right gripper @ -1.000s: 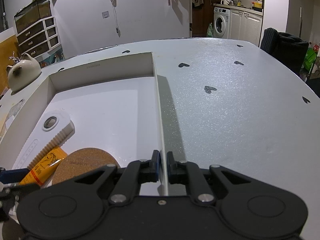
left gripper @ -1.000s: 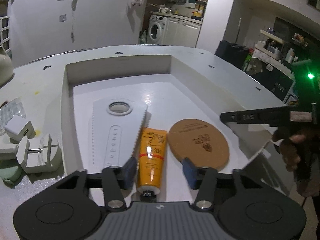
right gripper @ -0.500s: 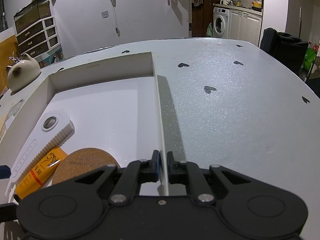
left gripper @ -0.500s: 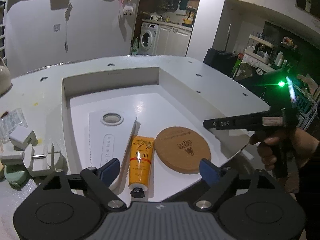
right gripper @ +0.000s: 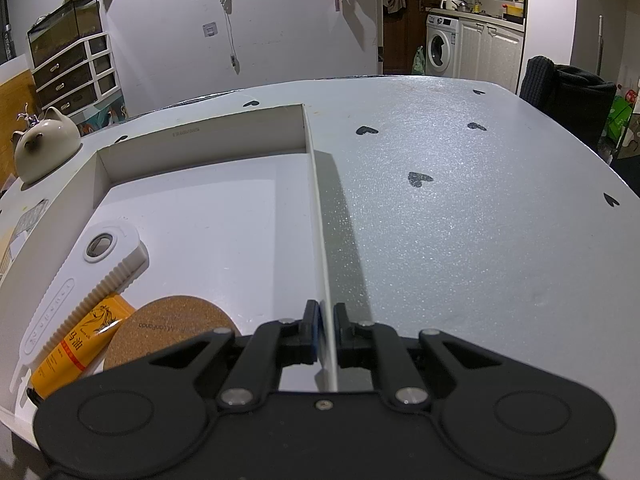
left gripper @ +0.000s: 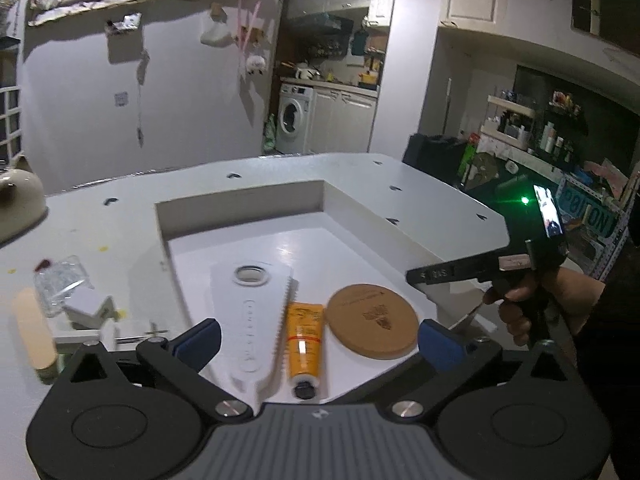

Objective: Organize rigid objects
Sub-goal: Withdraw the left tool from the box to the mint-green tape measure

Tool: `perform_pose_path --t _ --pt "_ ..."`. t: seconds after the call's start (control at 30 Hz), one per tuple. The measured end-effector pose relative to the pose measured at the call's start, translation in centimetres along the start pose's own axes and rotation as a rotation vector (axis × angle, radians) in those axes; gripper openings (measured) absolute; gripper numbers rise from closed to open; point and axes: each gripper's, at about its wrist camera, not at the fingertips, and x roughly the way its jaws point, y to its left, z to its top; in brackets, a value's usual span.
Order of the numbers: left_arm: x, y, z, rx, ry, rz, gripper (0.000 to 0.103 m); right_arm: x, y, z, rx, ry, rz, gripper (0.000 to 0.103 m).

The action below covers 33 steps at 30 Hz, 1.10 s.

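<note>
1. Grey speckled surface (right gripper: 460, 220), printed with small black hearts; carries everything below.
2. Shallow white box (left gripper: 240, 216) set on the surface, open on top, low walls all round.
3. Inside the box, near end, three items side by side: white serrated-edged flat tool (left gripper: 250, 308) with a ring hole at its far end, orange tube (left gripper: 306, 338), round cork coaster (left gripper: 372, 326). Tube lying between the other two, black cap toward the camera, close against the tool's toothed edge and just beside the coaster.
4. Left hand-held gripper (left gripper: 320, 340): jaws opening, spread wide, blue pads apart with nothing pressed between them; held above the near end of the box, tube and tool seen between the pads from above.
5. Right hand-held gripper (right gripper: 326, 332): jaws narrow, clamped on the thin right-hand wall of the box, one pad on each side. Seen from the left wrist view at the box's right corner, a hand (left gripper: 520, 308) on its grip.
6. Left of the box on the surface: small white blocks (left gripper: 86, 308), clear plastic packet (left gripper: 60, 284), pale peach stick (left gripper: 34, 332). Blurred; no further detail readable.
7. Cream cat-shaped pot (right gripper: 46, 148) at the far left edge of the surface.
</note>
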Motion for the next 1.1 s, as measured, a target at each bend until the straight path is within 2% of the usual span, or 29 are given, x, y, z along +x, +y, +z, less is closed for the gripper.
perform_pose_path --t 0.5,0.73,0.9,1.0,1.1 --pt "-3.1 7.1 -1.7 -0.092 -0.049 0.15 0.103 0.0 0.0 0.0 -0.002 -0.001 -0.003 0.009" --pt "-3.2 10.3 -3.5 -0.126 -0.021 0.222 0.103 0.0 -0.1 0.0 -0.001 -0.001 -0.003 0.009" --pt "-2.7 11.6 -5.0 -0.104 -0.004 0.255 0.103 0.0 -0.1 0.0 -0.002 -0.001 -0.004 0.009" --pt "-2.2 12.4 -5.8 -0.089 0.014 0.28 0.096 0.0 0.0 0.0 -0.002 -0.001 -0.004 0.009" --pt "-1.4 13.3 -6.4 -0.1 0.048 0.287 0.08 0.0 -0.1 0.0 -0.002 -0.001 -0.004 0.009"
